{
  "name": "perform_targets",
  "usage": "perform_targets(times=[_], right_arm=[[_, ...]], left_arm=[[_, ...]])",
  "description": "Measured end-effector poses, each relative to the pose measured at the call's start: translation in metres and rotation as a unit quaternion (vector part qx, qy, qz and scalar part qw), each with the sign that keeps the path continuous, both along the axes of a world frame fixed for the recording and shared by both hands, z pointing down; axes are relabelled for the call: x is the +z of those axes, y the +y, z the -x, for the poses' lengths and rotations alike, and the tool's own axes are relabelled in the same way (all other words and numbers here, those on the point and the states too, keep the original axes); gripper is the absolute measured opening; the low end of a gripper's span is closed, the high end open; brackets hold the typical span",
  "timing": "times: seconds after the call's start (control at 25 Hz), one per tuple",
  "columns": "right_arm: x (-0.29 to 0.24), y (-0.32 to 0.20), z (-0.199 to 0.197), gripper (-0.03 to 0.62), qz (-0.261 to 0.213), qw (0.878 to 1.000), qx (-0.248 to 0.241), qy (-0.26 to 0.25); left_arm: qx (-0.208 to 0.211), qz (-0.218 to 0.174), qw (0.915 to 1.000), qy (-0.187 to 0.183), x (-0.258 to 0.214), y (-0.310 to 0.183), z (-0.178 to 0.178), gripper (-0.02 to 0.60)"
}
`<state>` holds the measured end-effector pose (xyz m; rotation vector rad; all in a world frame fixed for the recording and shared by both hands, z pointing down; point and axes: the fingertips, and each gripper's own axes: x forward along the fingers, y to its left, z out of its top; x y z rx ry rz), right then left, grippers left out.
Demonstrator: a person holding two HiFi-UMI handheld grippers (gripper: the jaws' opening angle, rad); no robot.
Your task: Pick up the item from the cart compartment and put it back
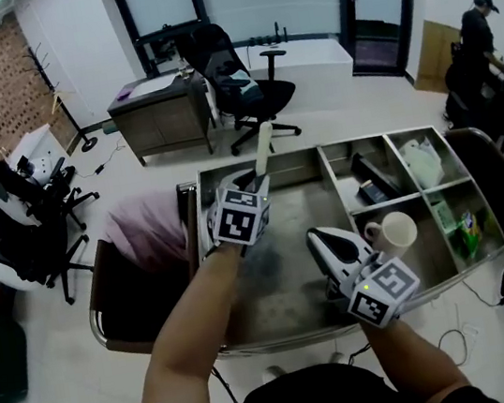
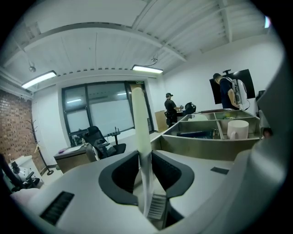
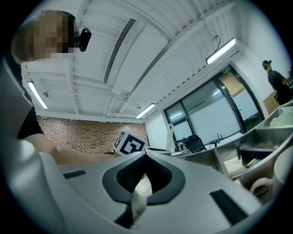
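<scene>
With the jaws of our left gripper (image 1: 251,184) we pinch the white stick (image 1: 263,146) by its labelled end; it seems light, stiff and apt to pivot, while our right gripper (image 1: 320,240) jaws are closed and empty.

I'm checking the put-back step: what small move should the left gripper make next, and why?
Probably lower: the left gripper holds the white barcoded strip upright above the cart's big compartment, not yet resting in it.
</scene>
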<state>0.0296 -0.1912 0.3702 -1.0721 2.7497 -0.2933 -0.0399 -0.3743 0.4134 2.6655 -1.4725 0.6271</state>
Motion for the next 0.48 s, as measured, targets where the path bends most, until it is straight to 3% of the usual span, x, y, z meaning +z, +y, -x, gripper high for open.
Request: perform_targets(times=[0.2, 0.48], right_arm=[[0.000, 0.000, 0.000, 0.014, 0.000, 1.000, 0.000, 0.000], [-0.001, -0.001, 0.000, 0.015, 0.001, 1.000, 0.000, -0.002]], left_arm=[[-0.009, -0.009, 0.9997, 0.019, -0.010, -0.004, 0.005, 0.097], [0.003, -0.011, 0.9998, 0.017, -0.019, 0.006, 0.002, 0.097]])
